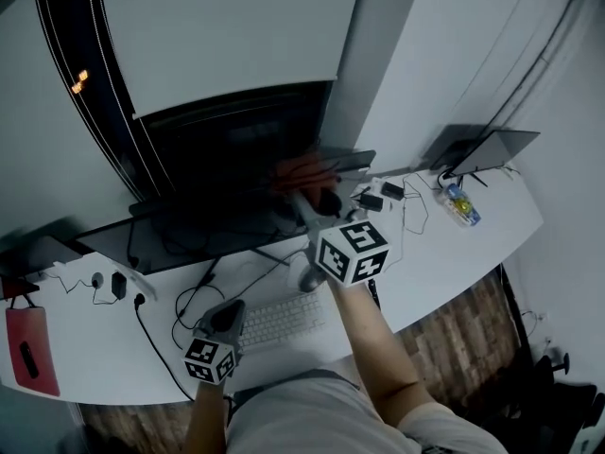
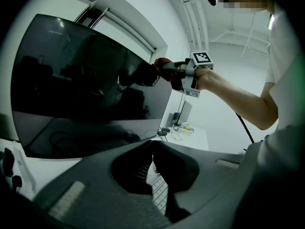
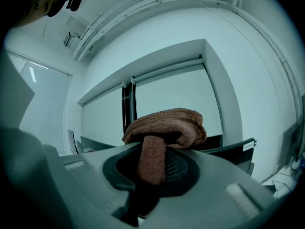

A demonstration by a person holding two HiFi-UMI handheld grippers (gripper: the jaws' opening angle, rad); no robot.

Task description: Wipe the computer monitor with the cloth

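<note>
A wide dark monitor (image 1: 227, 159) stands at the back of the white desk (image 1: 435, 253). A rust-brown knitted cloth (image 1: 304, 169) is bunched in my right gripper (image 1: 308, 195), which is shut on it. In the left gripper view the cloth (image 2: 161, 65) is pressed to the monitor (image 2: 81, 80) near the upper right of its screen, at the end of the right gripper (image 2: 172, 73). In the right gripper view the cloth (image 3: 167, 125) hangs down between the jaws. My left gripper (image 1: 227, 314) is held low over the keyboard (image 1: 281, 319), jaw tips together, holding nothing.
Black cables (image 1: 189, 301) and plugs lie on the desk left of the keyboard. A laptop (image 1: 484, 148) stands open at the far right, with a small bottle pack (image 1: 459, 205) in front of it. A red flat item (image 1: 28, 348) lies at the desk's left end.
</note>
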